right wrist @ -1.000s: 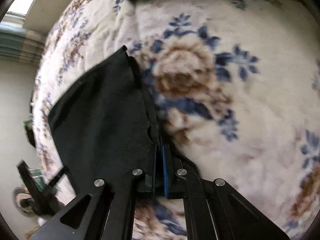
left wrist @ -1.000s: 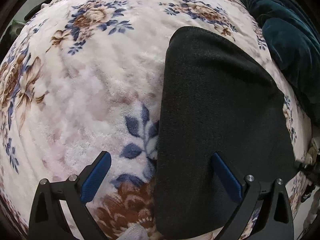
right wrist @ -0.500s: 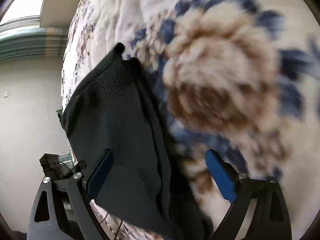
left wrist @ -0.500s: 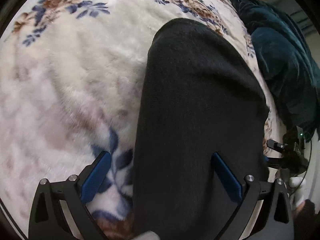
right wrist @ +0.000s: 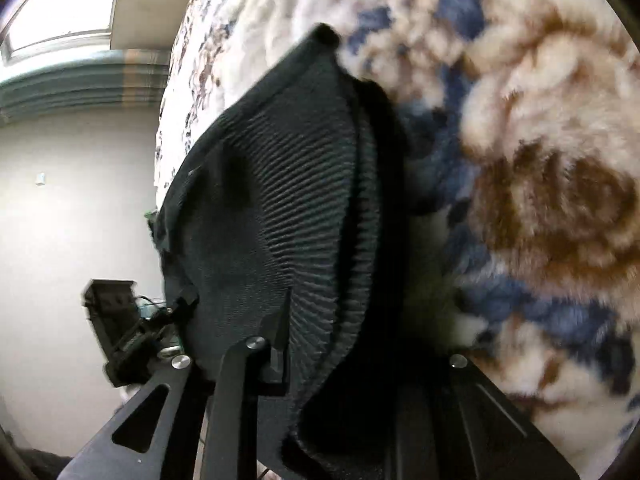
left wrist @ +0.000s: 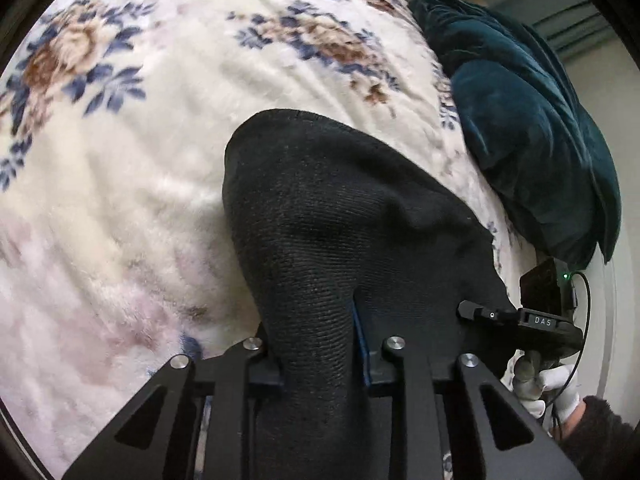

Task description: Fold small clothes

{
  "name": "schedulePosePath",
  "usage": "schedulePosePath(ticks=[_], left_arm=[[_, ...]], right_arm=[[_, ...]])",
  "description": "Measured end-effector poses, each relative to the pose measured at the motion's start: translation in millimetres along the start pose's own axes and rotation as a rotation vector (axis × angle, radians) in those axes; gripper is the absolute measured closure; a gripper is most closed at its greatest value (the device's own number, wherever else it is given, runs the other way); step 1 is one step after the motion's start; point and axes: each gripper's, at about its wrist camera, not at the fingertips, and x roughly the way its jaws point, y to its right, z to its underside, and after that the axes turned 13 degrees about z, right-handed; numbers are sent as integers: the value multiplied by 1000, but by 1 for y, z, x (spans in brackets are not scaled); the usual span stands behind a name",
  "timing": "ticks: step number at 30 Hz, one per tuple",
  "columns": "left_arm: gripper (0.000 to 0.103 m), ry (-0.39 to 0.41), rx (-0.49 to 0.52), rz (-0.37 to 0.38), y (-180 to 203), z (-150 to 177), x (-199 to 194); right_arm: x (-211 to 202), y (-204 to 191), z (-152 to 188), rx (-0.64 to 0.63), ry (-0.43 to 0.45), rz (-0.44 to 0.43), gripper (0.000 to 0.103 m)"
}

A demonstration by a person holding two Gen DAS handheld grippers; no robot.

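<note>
A black knit garment (left wrist: pixel 340 216) lies on a floral fleece blanket (left wrist: pixel 120 160). My left gripper (left wrist: pixel 320 344) is shut on the garment's near edge; the cloth bunches up between the jaws and drapes over them. In the right wrist view the same black garment (right wrist: pixel 280 200), ribbed and folded in layers, fills the space between the jaws of my right gripper (right wrist: pixel 344 344), which is shut on its edge. The right gripper's tip also shows in the left wrist view (left wrist: pixel 520 320), at the garment's right corner, held by a white-gloved hand.
A dark teal velvet pillow (left wrist: pixel 520 120) lies at the blanket's far right edge. The blanket (right wrist: pixel 540 160) spreads to the right in the right wrist view; a wall and window are at its left. The left gripper (right wrist: pixel 120 332) shows there at the garment's far corner.
Both grippers were open around the garment's edge half a second ago and are now closed on it. The cloth has bunched and lifted at both held corners.
</note>
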Motion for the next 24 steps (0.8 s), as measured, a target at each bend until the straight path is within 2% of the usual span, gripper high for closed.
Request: schedulePosePath(ticks=[6,12,17,19,24], left_arm=[[83,-13,64,5,14,-25,-25],[83,15,95,-9,25,-77,-39],[83,28,125,-37,21,-131,-34],[83,27,135,-56,15,-150,-25],[83,-25,162,-101,-8,-194,10]], right_arm=[[-31,-25,14,-9,75,-21,85],[-53,-49,5,-6,124,-53,85],[-54,-71,-29,-10,160,-58,86],[-48,-81,-53,-12,171,-46,86],[-23,-94,-98,22,184,7,86]])
